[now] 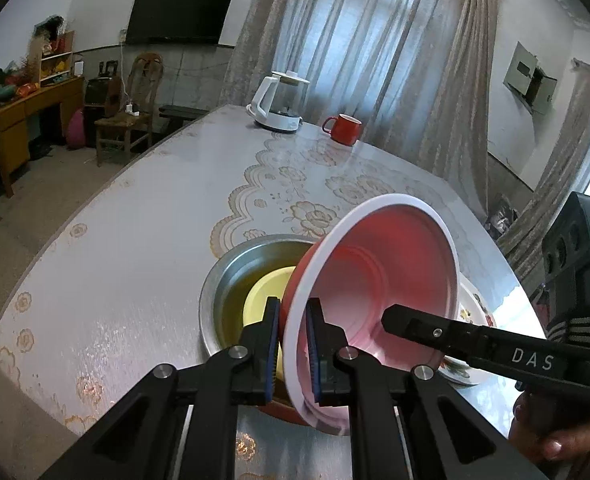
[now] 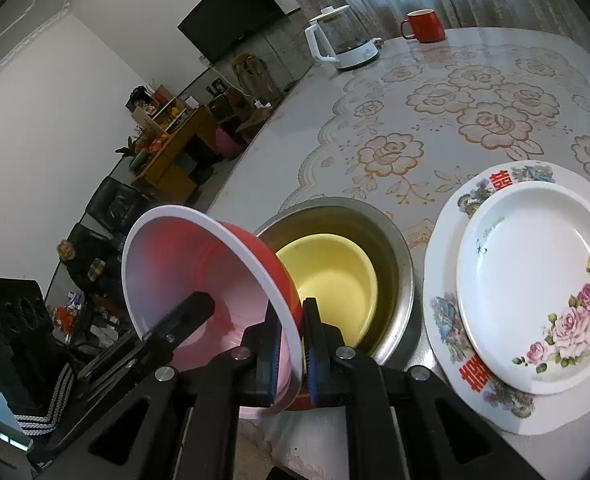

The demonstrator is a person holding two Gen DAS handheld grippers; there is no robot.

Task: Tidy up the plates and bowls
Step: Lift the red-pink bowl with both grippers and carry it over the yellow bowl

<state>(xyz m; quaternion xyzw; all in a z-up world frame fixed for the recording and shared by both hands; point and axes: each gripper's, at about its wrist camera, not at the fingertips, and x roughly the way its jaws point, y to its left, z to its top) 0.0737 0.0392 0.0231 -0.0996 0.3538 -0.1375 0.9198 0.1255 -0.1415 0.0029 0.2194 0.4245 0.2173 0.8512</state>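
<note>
Bowl position is what the next move hangs on: the red bowl (image 1: 375,280) is up off the bench (image 1: 135,260), tipped on edge w/ its white rim standing near upright and its pink inside facing the right-hand side, and it sits just above and partly over the near edge of the metal basin (image 1: 231,280). The yellow bowl (image 2: 331,276) already lies nested inside that basin, so the target is right under and slightly beyond the red one.

Both pairs of jaws are clenched on the red bowl's rim. Left gripper (image 1: 293,344) pinches the near part of the rim, one pad outside the wall, one inside. Right gripper (image 2: 293,344) does the same on the rim's opposite side. In the left view its finger reaches into the bowl's cavity from the right. Neither hand is nearer; they share the load.

Both grippers point down at a moderate slant toward the basin, roughly mirrored.

My read: bowl needs to be rolled back level, mouth up, then lowered into the yellow one. Risk is the rim slipping while it's tilted.

Two stacked plates (image 2: 535,280) sit just right of the basin, floral plate on the bigger patterned one, clear of the bowl's path. Kettle (image 1: 277,106) and red mug (image 1: 345,128) are well apart at the far end.
</note>
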